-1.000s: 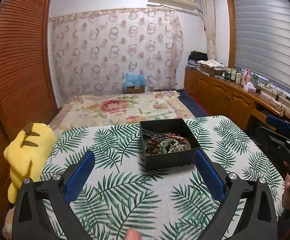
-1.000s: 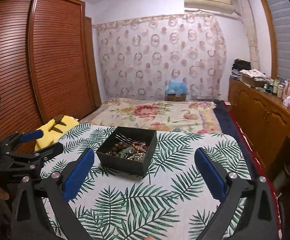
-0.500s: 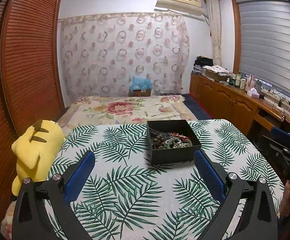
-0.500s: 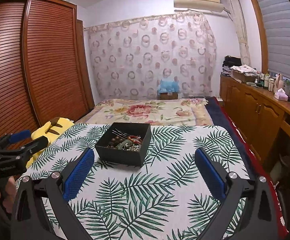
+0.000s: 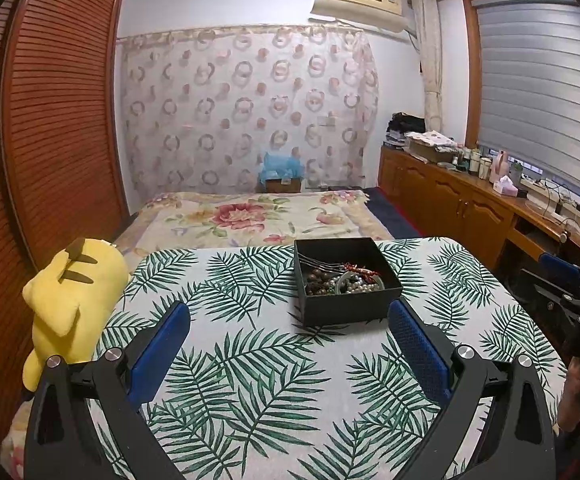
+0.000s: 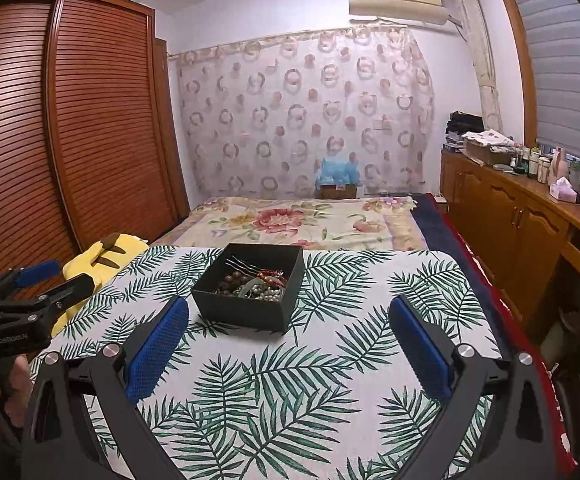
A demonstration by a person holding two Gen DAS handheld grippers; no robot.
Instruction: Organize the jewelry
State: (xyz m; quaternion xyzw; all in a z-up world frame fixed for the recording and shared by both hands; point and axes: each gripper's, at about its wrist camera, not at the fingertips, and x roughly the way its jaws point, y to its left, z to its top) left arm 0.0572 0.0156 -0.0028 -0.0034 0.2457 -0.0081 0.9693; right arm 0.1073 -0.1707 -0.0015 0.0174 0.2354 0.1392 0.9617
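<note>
Square black cardboard box (image 5: 346, 284) sits mid-far on bench w/ palm-leaf print cloth (image 5: 250, 360), holding brown, pearl & red bead jewelry (image 5: 340, 280). Left tongs (image 5: 288, 350) wide apart, empty, hovering near side of box. Right tongs (image 6: 288, 344) also wide apart, empty. Yellow plush toy (image 5: 70, 300) at bench's left edge.

Leaf-print table (image 5: 274, 380) — black jewelry box (image 5: 346, 304) on top

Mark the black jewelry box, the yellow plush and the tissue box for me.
black jewelry box (image 5: 352, 307): left wrist view, near outer wall.
yellow plush (image 5: 72, 292): left wrist view, middle of its body.
tissue box (image 6: 563, 191): right wrist view, pink front face, on the wooden counter.
</note>
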